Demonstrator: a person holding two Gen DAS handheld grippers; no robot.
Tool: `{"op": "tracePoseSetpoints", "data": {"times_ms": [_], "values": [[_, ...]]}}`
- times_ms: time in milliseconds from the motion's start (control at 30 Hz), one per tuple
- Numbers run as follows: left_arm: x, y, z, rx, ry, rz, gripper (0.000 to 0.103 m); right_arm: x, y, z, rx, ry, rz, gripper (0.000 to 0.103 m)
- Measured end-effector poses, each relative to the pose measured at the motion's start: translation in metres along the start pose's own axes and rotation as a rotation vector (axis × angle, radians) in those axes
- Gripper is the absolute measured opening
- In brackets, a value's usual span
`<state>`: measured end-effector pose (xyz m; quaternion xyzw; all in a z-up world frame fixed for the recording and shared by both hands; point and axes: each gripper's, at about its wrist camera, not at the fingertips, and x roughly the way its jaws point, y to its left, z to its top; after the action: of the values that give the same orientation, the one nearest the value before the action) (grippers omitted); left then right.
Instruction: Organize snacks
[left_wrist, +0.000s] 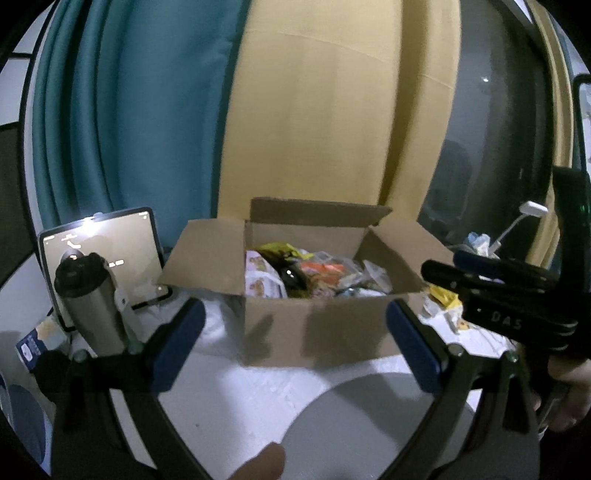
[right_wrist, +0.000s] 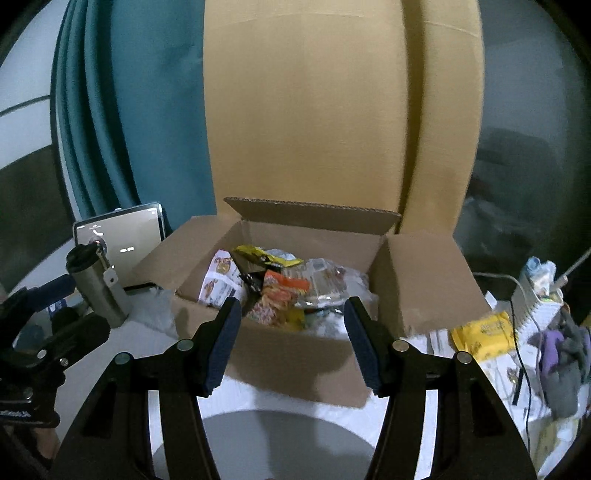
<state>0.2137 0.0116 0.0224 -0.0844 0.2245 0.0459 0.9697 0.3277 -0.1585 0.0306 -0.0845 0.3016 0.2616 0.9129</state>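
Observation:
An open cardboard box (left_wrist: 314, 332) (right_wrist: 295, 354) stands on the white surface, its flaps spread. Several snack packets (left_wrist: 314, 273) (right_wrist: 280, 284) fill it: yellow, orange, white and clear wrappers. My left gripper (left_wrist: 295, 332) is open in front of the box's near wall, nothing between its blue pads. My right gripper (right_wrist: 291, 332) is open too, just short of the box's near rim, and holds nothing. In the left wrist view the right gripper (left_wrist: 498, 291) reaches in from the right edge. A yellow packet (right_wrist: 484, 332) (left_wrist: 443, 299) lies outside the box to its right.
A steel flask (left_wrist: 92, 306) (right_wrist: 99, 288) and a lit tablet (left_wrist: 107, 251) (right_wrist: 122, 240) stand left of the box. A tall cardboard sheet (right_wrist: 332, 129) and teal curtain (right_wrist: 129, 129) rise behind. Cables, papers and cloth (right_wrist: 554, 350) clutter the right. A grey round plate (right_wrist: 258, 443) lies near.

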Motion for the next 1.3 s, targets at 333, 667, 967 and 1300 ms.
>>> {"op": "tracePoseSetpoints", "data": {"times_ms": [333, 667, 967, 1300], "values": [[-0.041, -0.026, -0.03, 0.041, -0.017, -0.023, 0.099, -0.054, 0.001, -0.043, 0.015, -0.034, -0.026, 0.061], [-0.088, -0.046, -0.036, 0.049, -0.08, -0.054, 0.099, -0.115, 0.0, -0.061, 0.036, -0.103, -0.052, 0.061], [-0.132, -0.064, -0.023, 0.058, -0.17, -0.058, 0.099, -0.17, -0.002, -0.062, 0.042, -0.193, -0.081, 0.063], [-0.166, -0.08, -0.007, 0.091, -0.246, -0.062, 0.099, -0.223, 0.002, -0.049, 0.024, -0.301, -0.096, 0.068]]}}
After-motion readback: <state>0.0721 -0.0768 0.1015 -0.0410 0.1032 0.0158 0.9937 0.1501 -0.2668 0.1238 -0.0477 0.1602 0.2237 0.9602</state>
